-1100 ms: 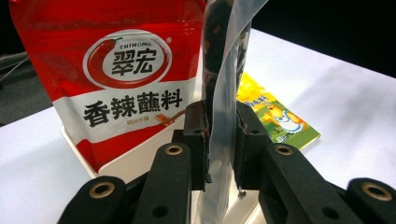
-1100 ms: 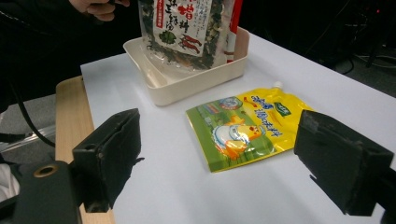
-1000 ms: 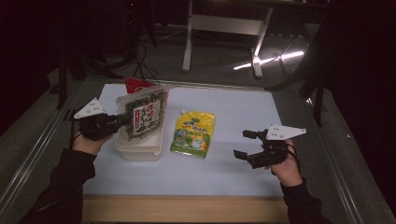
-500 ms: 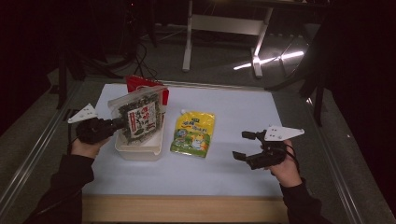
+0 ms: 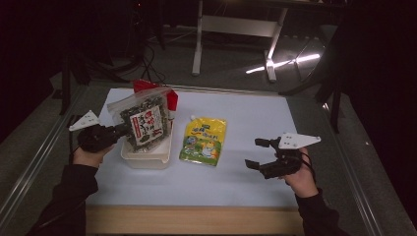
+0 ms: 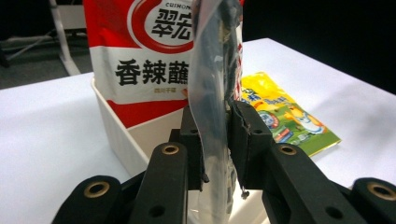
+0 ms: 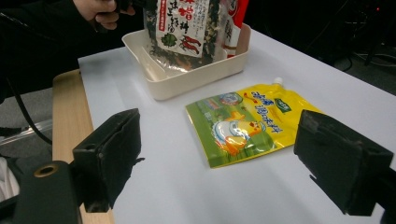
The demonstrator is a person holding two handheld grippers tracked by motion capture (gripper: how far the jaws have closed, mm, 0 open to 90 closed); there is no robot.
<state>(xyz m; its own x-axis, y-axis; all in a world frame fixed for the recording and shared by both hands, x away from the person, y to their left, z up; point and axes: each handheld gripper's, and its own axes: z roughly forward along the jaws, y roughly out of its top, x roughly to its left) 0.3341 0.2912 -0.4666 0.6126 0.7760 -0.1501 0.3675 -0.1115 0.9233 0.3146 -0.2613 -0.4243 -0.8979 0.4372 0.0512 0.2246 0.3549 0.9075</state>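
A clear bag of dark dried flakes with a red-and-white label [image 5: 145, 123] stands upright in a cream tub [image 5: 147, 158]. My left gripper [image 5: 127, 132] is shut on the bag's near edge [image 6: 212, 70]. Its jaws have just been opening slightly, with the bag between them and the pads still against it. A red-and-white packet [image 6: 149, 56] stands behind the bag in the tub [image 6: 112, 126]. A yellow-green spouted pouch [image 5: 204, 141] lies flat to the right of the tub. My right gripper [image 5: 254, 153] stands open over the table at the front right, with the pouch [image 7: 247, 121] beyond its jaws.
The white table top [image 5: 246, 113] has a wooden front edge [image 5: 192, 219] and metal rails at its sides. A desk frame [image 5: 236, 27] stands on the dark floor behind. The hand on the left gripper [image 7: 100, 11] is beside the tub [image 7: 187, 79].
The left gripper has sunk and drawn back a little to the left. The clear bag has gone from leaning over the tub to standing in it. The right gripper has stayed put.
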